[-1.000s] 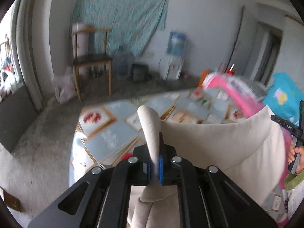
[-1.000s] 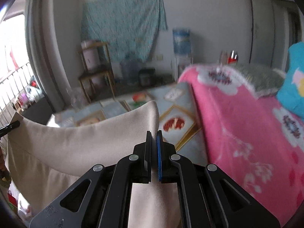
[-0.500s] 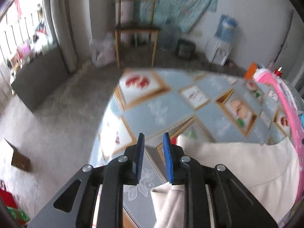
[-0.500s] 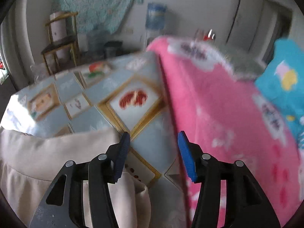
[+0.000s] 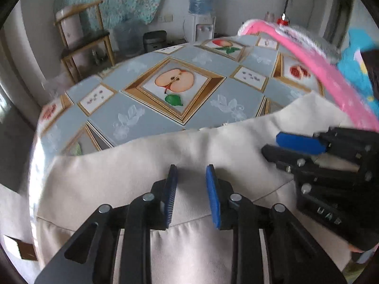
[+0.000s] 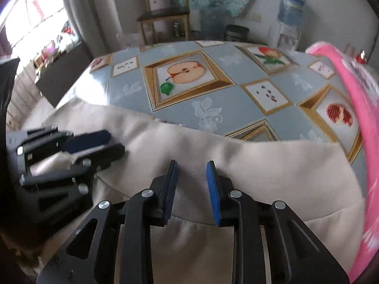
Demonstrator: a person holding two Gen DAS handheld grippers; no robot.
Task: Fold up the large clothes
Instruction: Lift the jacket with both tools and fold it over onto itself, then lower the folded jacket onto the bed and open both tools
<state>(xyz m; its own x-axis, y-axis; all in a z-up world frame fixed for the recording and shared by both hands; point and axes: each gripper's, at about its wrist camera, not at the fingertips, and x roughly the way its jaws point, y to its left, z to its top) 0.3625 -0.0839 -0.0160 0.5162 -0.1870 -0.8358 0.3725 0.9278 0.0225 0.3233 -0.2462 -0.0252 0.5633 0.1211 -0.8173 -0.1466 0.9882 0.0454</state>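
Beige garment (image 5: pixel 146 165) is lying flat on fruit-print tablecloth (image 5: pixel 151 108), near edge. Left gripper (image 5: pixel 191 177) & right gripper (image 6: pixel 192 174) are hovering just above it, jaws apart, nothing pinched; left just been widening, right narrowing.

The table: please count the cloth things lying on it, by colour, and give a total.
Beige garment: 1
Pink blanket: 1
Blue-grey tablecloth with fruit pictures: 1
Total: 3
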